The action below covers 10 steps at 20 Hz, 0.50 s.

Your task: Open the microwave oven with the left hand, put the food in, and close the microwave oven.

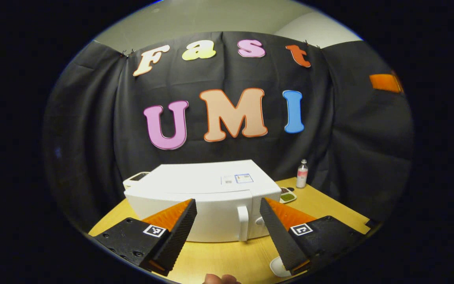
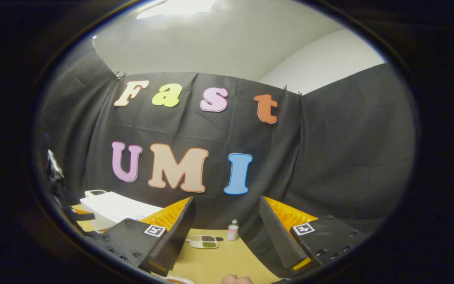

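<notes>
Both jaws spread, empty | microwave oven shut, ahead between left gripper jaws, apart

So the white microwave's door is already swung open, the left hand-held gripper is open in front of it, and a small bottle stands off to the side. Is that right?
Not quite: the microwave door is shut, its handle flush on the front, as the left gripper view shows. The rest holds: the left hand-held gripper is open in front of it, and the small bottle stands off to the side.
</notes>
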Available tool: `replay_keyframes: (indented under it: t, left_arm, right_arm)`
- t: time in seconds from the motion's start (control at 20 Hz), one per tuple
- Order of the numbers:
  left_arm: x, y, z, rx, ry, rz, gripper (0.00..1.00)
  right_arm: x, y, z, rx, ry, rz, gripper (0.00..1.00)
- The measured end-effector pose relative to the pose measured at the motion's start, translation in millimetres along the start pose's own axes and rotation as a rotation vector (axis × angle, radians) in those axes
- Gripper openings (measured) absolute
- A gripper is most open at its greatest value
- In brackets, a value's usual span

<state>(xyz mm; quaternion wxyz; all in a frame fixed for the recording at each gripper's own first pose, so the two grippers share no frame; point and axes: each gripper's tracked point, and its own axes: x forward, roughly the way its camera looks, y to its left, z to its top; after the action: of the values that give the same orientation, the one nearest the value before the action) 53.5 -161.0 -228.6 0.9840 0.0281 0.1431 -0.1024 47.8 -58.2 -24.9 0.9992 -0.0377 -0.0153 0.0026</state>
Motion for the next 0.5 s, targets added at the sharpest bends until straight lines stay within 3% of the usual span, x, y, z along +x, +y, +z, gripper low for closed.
replay_keyframes:
  t: [0.25,0.5]
  left_arm:
    - [34.7,-15.1,-50.1,-0.006,0.107,-0.017,0.99]
    - [69.0,-31.3,-82.3,-0.005,0.179,-0.051,0.99]
  right_arm:
    - [-9.2,-34.0,0.3,-0.037,0.004,-0.064,1.0]
    - [-19.0,-63.5,-3.9,-0.032,0.014,-0.125,0.96]
